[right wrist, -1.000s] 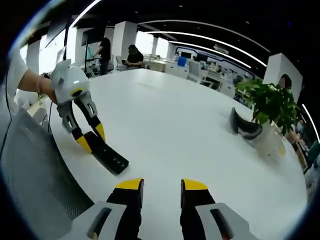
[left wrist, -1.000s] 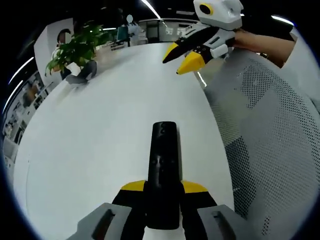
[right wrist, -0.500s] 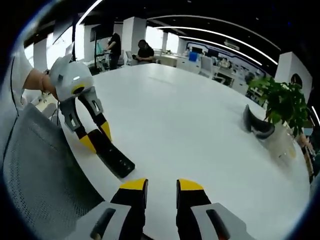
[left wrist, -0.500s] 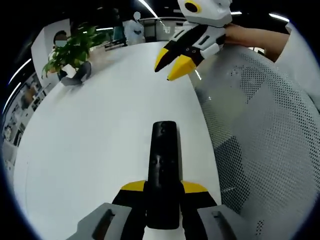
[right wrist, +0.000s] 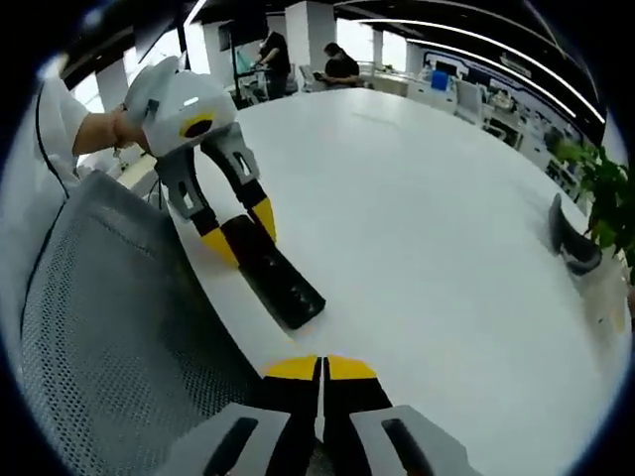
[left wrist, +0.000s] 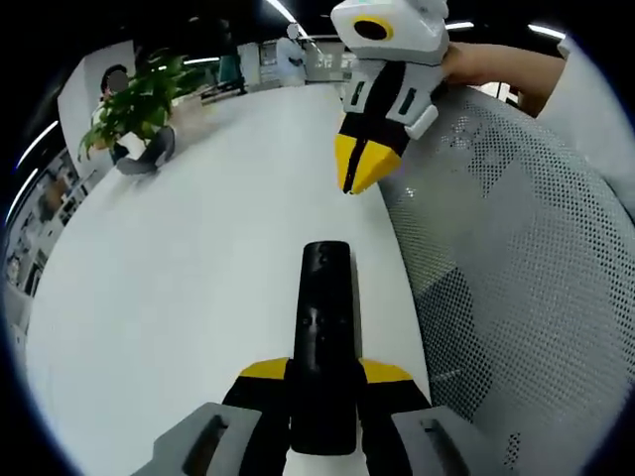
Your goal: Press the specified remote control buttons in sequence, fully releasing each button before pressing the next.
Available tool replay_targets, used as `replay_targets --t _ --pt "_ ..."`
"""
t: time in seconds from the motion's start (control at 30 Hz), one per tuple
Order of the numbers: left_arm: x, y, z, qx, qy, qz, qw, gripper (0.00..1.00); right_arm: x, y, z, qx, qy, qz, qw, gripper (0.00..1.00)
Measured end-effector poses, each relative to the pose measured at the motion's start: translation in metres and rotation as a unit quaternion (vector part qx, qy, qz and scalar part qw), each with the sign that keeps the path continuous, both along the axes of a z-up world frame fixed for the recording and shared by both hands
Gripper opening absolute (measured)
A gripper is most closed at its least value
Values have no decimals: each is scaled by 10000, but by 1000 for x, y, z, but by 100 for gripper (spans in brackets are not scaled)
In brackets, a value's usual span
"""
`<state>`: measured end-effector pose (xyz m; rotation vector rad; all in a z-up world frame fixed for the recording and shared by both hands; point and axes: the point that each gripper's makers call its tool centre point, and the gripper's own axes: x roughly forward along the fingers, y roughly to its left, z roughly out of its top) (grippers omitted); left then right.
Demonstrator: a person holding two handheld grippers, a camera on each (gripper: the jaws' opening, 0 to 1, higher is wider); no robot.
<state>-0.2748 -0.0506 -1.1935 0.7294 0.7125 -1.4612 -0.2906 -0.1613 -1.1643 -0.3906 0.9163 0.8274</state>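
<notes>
- Black remote control clamped between the left gripper jaws, lifted just above the white table, near the edge by the mesh chair.
- Right gripper pinched closed on nothing, tips poised above the remote control's far end, clearly apart from it.
- No press underway; probably none landed yet, buttons too small to read.
- Whole sequence seemingly ahead: touch down, release fully, repeat.
- Pot at the far side with a leafy plant in it.
</notes>
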Motion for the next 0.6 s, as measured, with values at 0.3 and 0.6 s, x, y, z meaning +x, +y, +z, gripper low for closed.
replay_targets --t 0.3,0.6 --pt "-1 -1 1 -220 49 94 9997 25 -1 22 -5 -91 185 662 9976 0" --pt "-2 -1 1 -242 52 210 9995 25 18 45 -5 -293 179 1289 9911 0"
